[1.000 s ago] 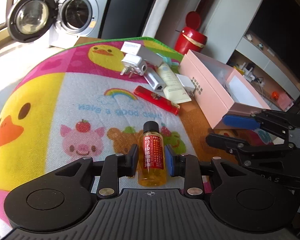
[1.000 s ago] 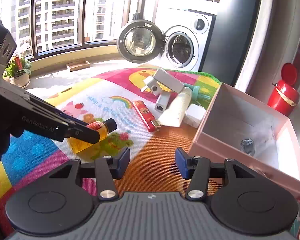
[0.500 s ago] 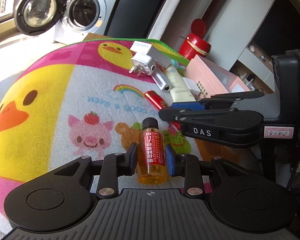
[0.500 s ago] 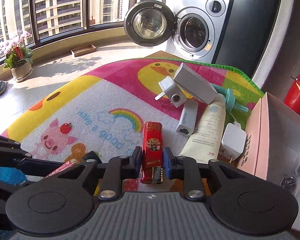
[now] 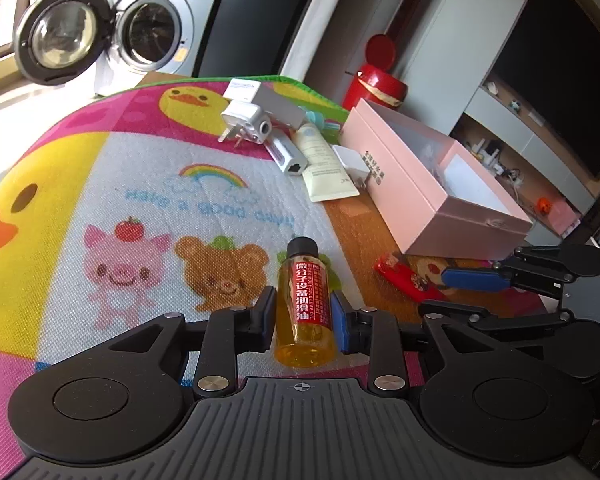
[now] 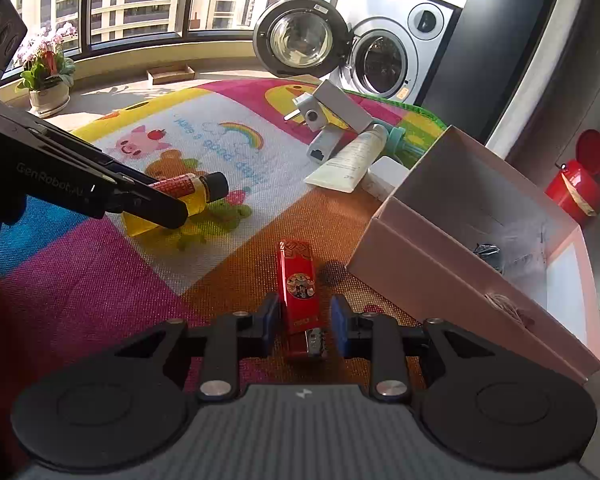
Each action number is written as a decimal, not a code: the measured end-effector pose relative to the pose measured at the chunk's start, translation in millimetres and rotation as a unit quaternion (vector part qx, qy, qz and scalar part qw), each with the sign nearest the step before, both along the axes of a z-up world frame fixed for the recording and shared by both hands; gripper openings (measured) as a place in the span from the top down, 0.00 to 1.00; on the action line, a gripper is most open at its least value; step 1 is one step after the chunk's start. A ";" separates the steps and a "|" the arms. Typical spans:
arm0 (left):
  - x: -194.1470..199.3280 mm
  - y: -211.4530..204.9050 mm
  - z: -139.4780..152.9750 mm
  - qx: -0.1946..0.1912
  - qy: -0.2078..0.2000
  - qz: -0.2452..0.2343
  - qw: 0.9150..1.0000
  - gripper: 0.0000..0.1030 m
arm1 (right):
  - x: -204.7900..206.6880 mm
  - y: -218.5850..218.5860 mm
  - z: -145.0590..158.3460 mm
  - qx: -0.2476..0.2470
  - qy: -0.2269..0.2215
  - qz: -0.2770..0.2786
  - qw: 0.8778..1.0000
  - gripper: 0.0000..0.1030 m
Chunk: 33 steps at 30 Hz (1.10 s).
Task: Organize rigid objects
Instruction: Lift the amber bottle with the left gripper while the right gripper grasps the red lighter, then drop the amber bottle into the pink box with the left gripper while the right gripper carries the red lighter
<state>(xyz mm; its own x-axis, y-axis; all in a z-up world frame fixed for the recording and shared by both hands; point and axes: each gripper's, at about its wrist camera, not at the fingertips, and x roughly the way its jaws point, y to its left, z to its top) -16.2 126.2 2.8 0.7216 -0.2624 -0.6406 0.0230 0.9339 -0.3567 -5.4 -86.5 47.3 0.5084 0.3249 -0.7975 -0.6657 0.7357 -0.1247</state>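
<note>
My left gripper (image 5: 303, 318) is shut on a small amber oil bottle (image 5: 305, 304) with a red label and black cap, held just above the cartoon play mat (image 5: 100, 184); the bottle also shows in the right wrist view (image 6: 184, 196). My right gripper (image 6: 305, 322) is shut on a red lighter (image 6: 300, 288), lifted near the front corner of the open pink box (image 6: 480, 240). In the left wrist view the lighter (image 5: 404, 278) and right gripper (image 5: 456, 292) sit to my right, below the pink box (image 5: 420, 184).
A white plug adapter (image 5: 246, 124), a grey block (image 5: 276, 102), a silver dongle (image 5: 286, 156), a cream tube (image 5: 324, 164) and a white charger (image 5: 352, 164) lie on the mat's far side. A washing machine (image 6: 384, 56) with open door and a red bin (image 5: 374, 80) stand beyond.
My right gripper closed on the red lighter and carried it from mid-mat back toward the box's near corner. My left gripper stays shut on the bottle, shifted slightly.
</note>
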 end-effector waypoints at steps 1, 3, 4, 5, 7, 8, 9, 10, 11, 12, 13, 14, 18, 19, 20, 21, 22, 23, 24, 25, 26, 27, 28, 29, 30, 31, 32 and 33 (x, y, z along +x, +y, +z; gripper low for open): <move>0.4 -0.6 0.7 -0.003 0.005 0.007 1.000 0.68 | 0.0 -5.5 -0.3 -0.002 -0.006 -0.010 1.000 0.54; 0.6 -0.6 1.3 -0.006 0.010 0.012 1.000 0.68 | -0.1 -14.1 -2.1 -0.008 -0.020 -0.024 0.999 0.44; 0.2 -0.1 0.8 -0.008 0.010 0.012 1.000 0.68 | 0.0 -17.2 -3.2 -0.013 -0.028 -0.031 0.999 0.43; -0.2 0.5 0.2 -0.010 0.009 0.012 1.000 0.68 | -1.9 -19.4 -4.6 -0.023 -0.042 -0.041 0.998 0.42; -1.5 3.4 -1.3 -0.019 0.005 0.014 1.000 0.68 | -4.4 -20.2 -9.9 -0.065 -0.088 -0.074 0.991 0.42; -2.2 4.3 -2.1 -0.022 0.004 0.013 1.000 0.68 | -5.3 -19.6 -13.9 -0.096 -0.119 -0.099 0.983 0.41; -2.9 4.9 -2.7 -0.024 0.001 0.013 1.000 0.68 | -5.8 -20.7 -15.0 -0.102 -0.131 -0.114 0.980 0.41; -4.0 5.5 -3.5 -0.025 -0.002 0.013 1.000 0.68 | -5.7 -24.0 -13.7 -0.088 -0.126 -0.125 0.980 0.39; -5.5 5.1 -4.1 -0.024 -0.005 0.012 1.000 0.68 | -4.2 -32.0 -9.5 -0.046 -0.097 -0.135 0.985 0.34; -6.5 4.1 -4.4 -0.020 -0.008 0.011 1.000 0.68 | -2.0 -37.5 -6.7 -0.008 -0.065 -0.142 0.988 0.26; -7.1 1.9 -3.9 -0.012 -0.010 0.008 1.000 0.68 | 0.8 -42.4 -5.1 0.028 -0.034 -0.149 0.988 0.23; -7.4 -0.9 -2.9 -0.002 -0.012 0.006 1.000 0.68 | 4.4 -46.3 -5.2 0.064 0.000 -0.157 0.985 0.20; -7.8 -11.9 -0.3 0.033 -0.012 0.005 0.999 0.68 | 21.6 -40.7 -14.6 0.114 0.058 -0.193 0.973 0.15; -8.2 -13.6 0.2 0.038 -0.013 0.008 0.999 0.68 | 23.0 -35.3 -16.4 0.110 0.054 -0.198 0.973 0.15; -8.5 -14.5 0.2 0.039 -0.014 0.011 0.999 0.68 | 25.9 -31.3 -17.7 0.107 0.055 -0.198 0.973 0.13; -9.2 -15.2 -0.1 0.040 -0.016 0.015 0.999 0.68 | 29.0 -25.9 -18.6 0.103 0.052 -0.199 0.973 0.11; -9.8 -16.5 -0.2 0.041 -0.017 0.020 0.999 0.68 | 31.3 -20.7 -20.0 0.099 0.050 -0.200 0.973 0.10; -10.2 -17.7 -0.2 0.044 -0.018 0.022 0.999 0.68 | 32.5 -14.7 -21.0 0.093 0.047 -0.201 0.974 0.10; -9.9 -19.0 -0.3 0.049 -0.019 0.023 0.998 0.68 | 33.8 -11.8 -21.4 0.090 0.046 -0.201 0.974 0.10; -9.0 -20.5 0.3 0.055 -0.018 0.022 0.998 0.68 | 35.5 -9.0 -21.4 0.090 0.045 -0.201 0.974 0.12; -7.4 -21.3 1.0 0.060 -0.018 0.021 0.998 0.68 | 36.8 -8.7 -20.9 0.090 0.043 -0.204 0.974 0.18; -5.5 -22.0 1.4 0.062 -0.017 0.020 0.998 0.68 | 36.6 -8.4 -20.0 0.090 0.040 -0.206 0.973 0.21; -3.2 -22.2 1.6 0.061 -0.017 0.022 0.998 0.68 | 36.1 -11.2 -19.0 0.091 0.041 -0.203 0.974 0.21; -1.6 -22.4 1.4 0.060 -0.019 0.023 0.998 0.68 | 35.1 -14.3 -17.6 0.093 0.045 -0.200 0.974 0.21; -0.6 -23.0 1.2 0.061 -0.021 0.022 0.998 0.68 | 33.1 -17.3 -16.2 0.096 0.048 -0.198 0.974 0.21; -0.5 -24.7 1.2 0.068 -0.023 0.020 0.997 0.68 | 29.9 -22.3 -14.3 0.098 0.047 -0.197 0.974 0.21; -1.4 -26.8 1.5 0.075 -0.025 0.017 0.997 0.69 | 26.5 -25.9 -11.9 0.097 0.047 -0.195 0.975 0.21; -3.4 -30.4 2.4 0.085 -0.027 0.007 0.996 0.69 | 24.0 -29.4 -10.0 0.097 0.047 -0.192 0.975 0.21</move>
